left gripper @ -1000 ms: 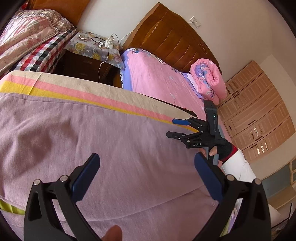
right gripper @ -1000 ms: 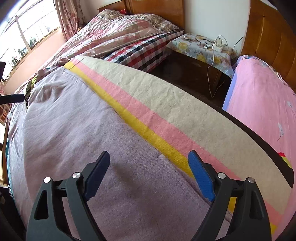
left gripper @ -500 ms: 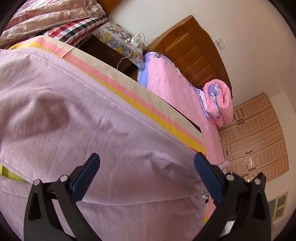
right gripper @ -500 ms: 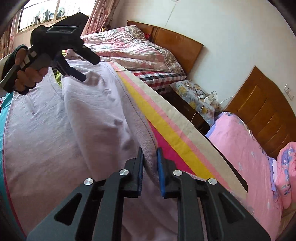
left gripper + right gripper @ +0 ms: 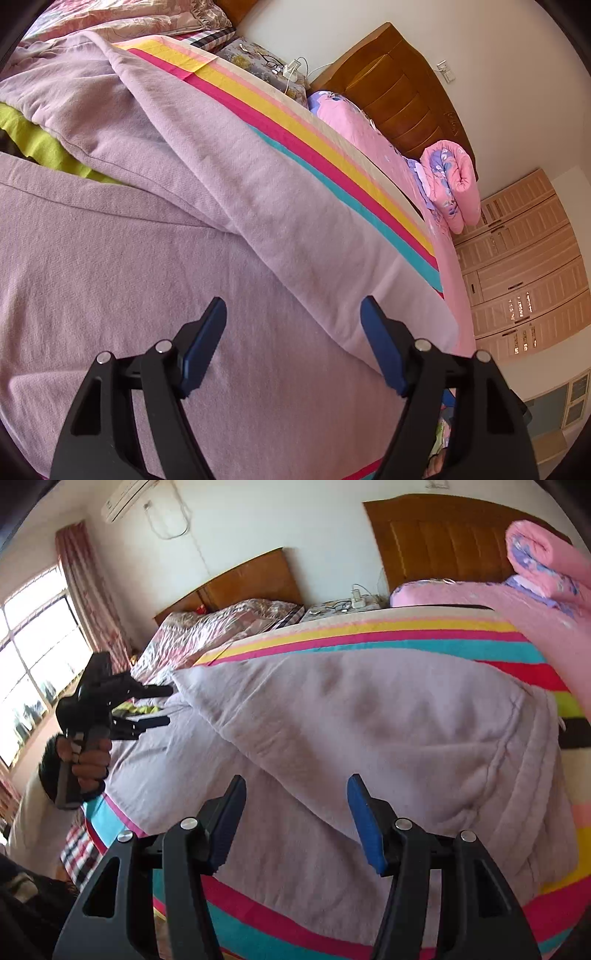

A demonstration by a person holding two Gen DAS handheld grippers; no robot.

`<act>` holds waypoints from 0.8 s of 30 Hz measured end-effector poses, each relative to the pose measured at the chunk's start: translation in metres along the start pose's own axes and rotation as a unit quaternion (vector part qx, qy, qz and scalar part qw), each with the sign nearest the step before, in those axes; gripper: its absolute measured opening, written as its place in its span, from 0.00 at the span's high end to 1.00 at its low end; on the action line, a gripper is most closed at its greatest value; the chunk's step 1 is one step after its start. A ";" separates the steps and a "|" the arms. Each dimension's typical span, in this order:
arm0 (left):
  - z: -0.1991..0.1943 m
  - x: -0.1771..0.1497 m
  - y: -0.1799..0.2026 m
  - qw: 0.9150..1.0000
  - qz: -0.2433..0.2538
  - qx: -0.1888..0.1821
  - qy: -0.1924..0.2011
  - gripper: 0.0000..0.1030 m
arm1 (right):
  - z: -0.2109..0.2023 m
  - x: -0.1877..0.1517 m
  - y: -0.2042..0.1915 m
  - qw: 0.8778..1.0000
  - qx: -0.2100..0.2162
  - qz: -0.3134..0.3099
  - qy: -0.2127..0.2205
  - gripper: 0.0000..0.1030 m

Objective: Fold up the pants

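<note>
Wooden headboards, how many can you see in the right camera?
2. One brown wooden headboard stands behind the bed with the shiny pink patterned quilt; the other stands behind the pink bed on the right. Others may be out of view.

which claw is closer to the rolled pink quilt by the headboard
Right, though not by much. The right claw hovers open over the pants, on the side of the rolled pink quilt. The left claw sits open at the far end by the window.

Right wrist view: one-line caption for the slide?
Open right gripper above lilac pants on striped blanket; left gripper open.
</note>
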State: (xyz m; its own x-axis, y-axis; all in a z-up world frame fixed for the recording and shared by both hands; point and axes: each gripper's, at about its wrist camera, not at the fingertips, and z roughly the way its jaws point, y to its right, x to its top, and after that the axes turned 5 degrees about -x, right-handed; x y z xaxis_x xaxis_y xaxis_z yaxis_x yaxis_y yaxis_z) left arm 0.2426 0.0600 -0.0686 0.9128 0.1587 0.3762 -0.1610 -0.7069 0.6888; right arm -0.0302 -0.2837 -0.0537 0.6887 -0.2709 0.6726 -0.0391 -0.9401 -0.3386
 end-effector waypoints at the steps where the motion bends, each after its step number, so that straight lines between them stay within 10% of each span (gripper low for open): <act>1: -0.003 -0.002 -0.003 1.000 -0.001 -0.002 0.002 0.24 | -0.005 -0.006 0.013 0.999 -0.010 0.046 0.000 0.46; 5: -0.006 -0.011 -0.010 1.000 0.005 0.006 0.010 0.21 | -0.008 -0.019 0.050 0.986 -0.015 0.166 -0.029 0.52; 24: -0.002 -0.029 0.004 0.997 0.065 0.019 0.030 0.21 | 0.029 -0.021 0.041 0.963 -0.041 0.263 -0.047 0.52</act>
State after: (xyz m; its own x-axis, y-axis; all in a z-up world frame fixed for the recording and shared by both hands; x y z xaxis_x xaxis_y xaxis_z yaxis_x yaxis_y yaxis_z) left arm 0.2148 0.0533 -0.0754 0.8609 0.1043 0.4979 -0.2613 -0.7491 0.6088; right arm -0.0252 -0.3108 -0.1006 0.6202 -0.6983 0.3576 -0.4549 -0.6914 -0.5612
